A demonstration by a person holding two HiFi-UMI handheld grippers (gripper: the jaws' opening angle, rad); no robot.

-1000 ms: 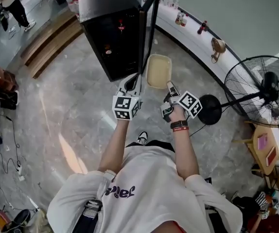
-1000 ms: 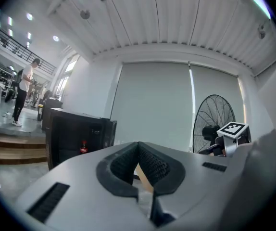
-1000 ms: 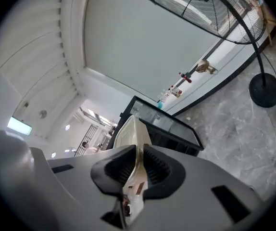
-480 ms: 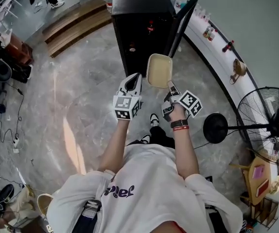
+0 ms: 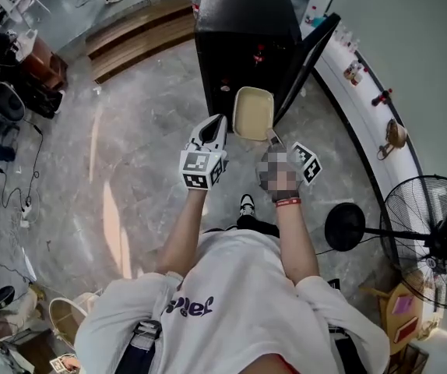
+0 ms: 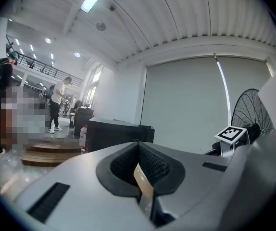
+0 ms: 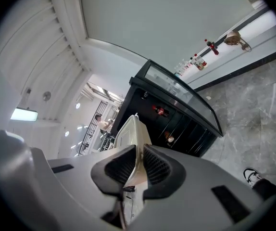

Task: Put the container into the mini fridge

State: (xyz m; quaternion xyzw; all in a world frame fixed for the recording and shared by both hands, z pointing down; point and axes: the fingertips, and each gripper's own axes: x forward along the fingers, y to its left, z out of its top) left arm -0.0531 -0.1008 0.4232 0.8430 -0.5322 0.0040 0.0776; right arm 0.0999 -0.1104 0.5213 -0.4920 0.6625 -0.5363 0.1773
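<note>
The black mini fridge [image 5: 243,29] stands straight ahead with its glass door [image 5: 307,57] swung open to the right. Bottles show on its dark shelves [image 7: 163,111]. The beige container [image 5: 253,113] hangs in the air just in front of the fridge's opening. My right gripper [image 5: 271,137] is shut on its near rim. In the right gripper view the rim [image 7: 131,134] sits pinched between the two black pads. My left gripper [image 5: 214,123] is beside the container's left edge, apart from it, with its jaws shut [image 6: 139,165] and a thin tan strip showing at the seam.
A standing fan [image 5: 432,238] with a round black base [image 5: 346,226] is at the right. A white ledge [image 5: 364,92] with bottles runs along the wall behind the door. Wooden steps [image 5: 134,33] lie left of the fridge. People stand at the far back left.
Both grippers and the container have come nearer to the fridge, which now sits straight ahead instead of off to the left. The fan has slid down and right. The grip is unchanged.
</note>
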